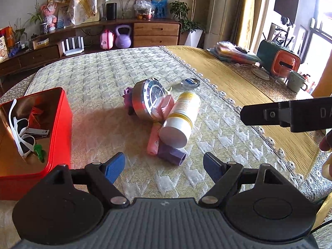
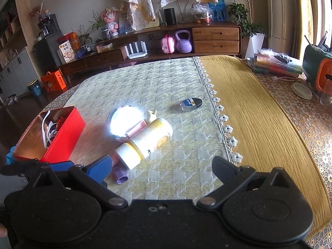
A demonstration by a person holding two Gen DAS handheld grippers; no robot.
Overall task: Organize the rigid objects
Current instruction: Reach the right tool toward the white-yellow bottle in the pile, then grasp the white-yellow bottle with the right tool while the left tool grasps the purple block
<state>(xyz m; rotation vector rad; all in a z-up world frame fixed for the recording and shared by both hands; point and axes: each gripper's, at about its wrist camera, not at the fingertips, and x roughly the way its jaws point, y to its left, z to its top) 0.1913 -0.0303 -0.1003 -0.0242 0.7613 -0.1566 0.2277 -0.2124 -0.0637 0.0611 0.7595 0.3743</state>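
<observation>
both grippers' jaws wide and empty, left gripper (image 1: 164, 166) and right gripper (image 2: 162, 169) near white bottle (image 1: 179, 117)

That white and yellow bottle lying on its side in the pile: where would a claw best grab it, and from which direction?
Probably across the white cap end of the bottle, coming from the near side and above. It lies flat with that end pointing toward the open left claw and propped on the pink tube and purple piece; the far end is crowded by the silver tin.

Both the left gripper (image 1: 164, 164) and right gripper (image 2: 161, 167) are black linkage tongs with silver rivets, round discs and blue pads, though one right pad looks dark, perhaps shadowed.
</observation>
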